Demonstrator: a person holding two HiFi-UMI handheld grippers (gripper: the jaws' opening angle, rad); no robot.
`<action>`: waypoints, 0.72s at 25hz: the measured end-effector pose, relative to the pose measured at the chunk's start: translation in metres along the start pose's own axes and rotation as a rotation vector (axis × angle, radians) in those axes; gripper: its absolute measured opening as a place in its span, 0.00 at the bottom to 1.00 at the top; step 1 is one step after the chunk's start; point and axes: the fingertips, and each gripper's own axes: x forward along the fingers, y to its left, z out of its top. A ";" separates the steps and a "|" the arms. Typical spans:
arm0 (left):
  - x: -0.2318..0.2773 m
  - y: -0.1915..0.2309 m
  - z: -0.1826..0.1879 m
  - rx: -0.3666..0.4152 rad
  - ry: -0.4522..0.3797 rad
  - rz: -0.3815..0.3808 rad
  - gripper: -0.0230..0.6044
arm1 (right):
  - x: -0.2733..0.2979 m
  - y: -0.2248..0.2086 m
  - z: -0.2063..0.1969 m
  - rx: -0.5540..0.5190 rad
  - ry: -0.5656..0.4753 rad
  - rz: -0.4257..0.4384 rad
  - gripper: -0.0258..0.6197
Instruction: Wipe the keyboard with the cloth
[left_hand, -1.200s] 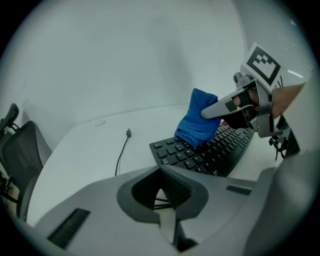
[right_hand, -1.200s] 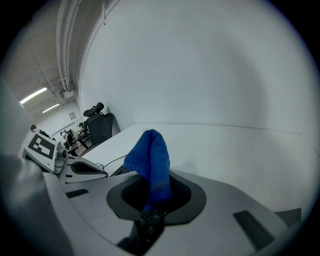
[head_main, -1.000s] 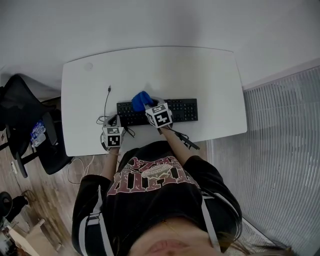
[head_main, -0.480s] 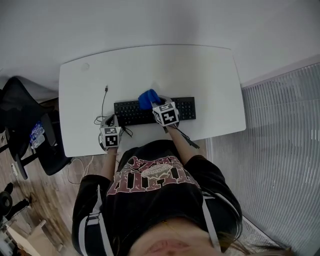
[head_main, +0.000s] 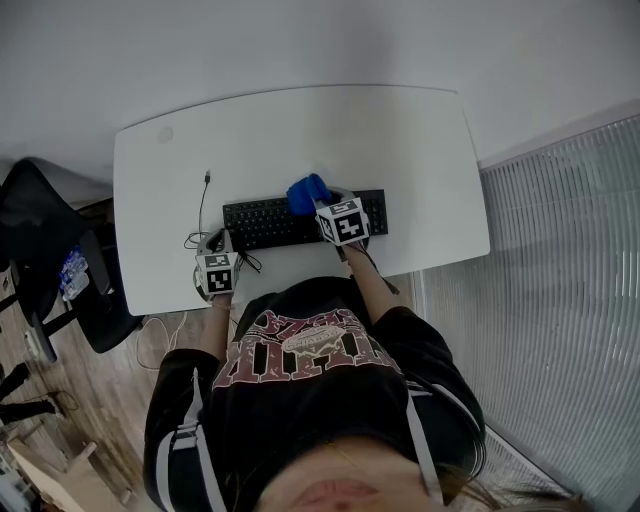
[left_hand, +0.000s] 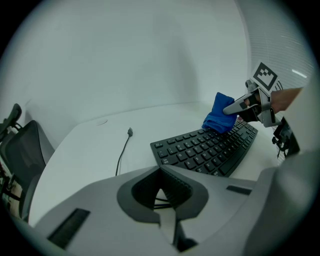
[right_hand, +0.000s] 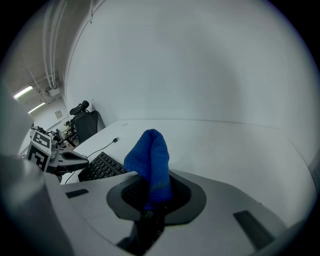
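**Wiping under way, cloth sitting right of the keyboard's middle**

Nearest the person, the left tongs (head_main: 214, 248) are resting at the keyboard's near left corner, closed with nothing between them, seemingly steadying it. The right tongs (right_hand: 148, 212) are clamping a blue cloth (right_hand: 150, 152) and pressing it onto the keyboard (head_main: 262, 222) toward its far edge, right of centre. No dirt is showing on the keys, so the wiped part cannot be told; the right end is probably still waiting. Beyond, the worktop (head_main: 400, 140) is carrying a loose cable (head_main: 203, 200).
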 end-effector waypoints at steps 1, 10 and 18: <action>0.000 0.001 0.001 -0.002 -0.005 0.001 0.09 | -0.001 -0.003 0.000 -0.002 0.002 -0.004 0.14; -0.004 -0.001 0.004 -0.017 0.004 0.006 0.09 | -0.011 -0.017 -0.006 -0.022 0.030 -0.013 0.14; -0.005 -0.001 0.003 -0.025 0.005 0.015 0.09 | -0.029 -0.053 -0.016 -0.054 0.059 -0.071 0.14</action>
